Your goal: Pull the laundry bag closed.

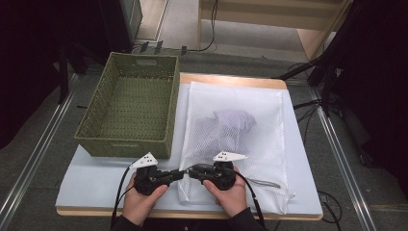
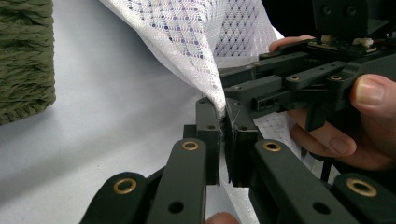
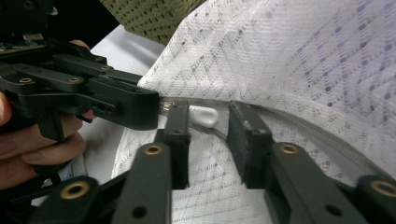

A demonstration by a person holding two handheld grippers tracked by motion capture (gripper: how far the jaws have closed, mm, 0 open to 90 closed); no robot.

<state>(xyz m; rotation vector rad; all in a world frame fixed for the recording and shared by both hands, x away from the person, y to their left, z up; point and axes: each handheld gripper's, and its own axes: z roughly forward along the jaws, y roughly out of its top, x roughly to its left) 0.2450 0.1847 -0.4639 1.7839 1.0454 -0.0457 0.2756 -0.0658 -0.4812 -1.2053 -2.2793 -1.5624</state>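
Each tool, left tool [image 1: 179, 174] and right tool [image 1: 191, 172], is matte black with brass-ringed pivots, a pale three-cornered plate on top and a trailing black cable; the sleeves look dark.

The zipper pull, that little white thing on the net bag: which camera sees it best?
The right gripper view: the white zipper pull sits close up between the right gripper's open jaws, on the mesh laundry bag. In the high view it is too small to tell, and in the left gripper view I cannot make it out.
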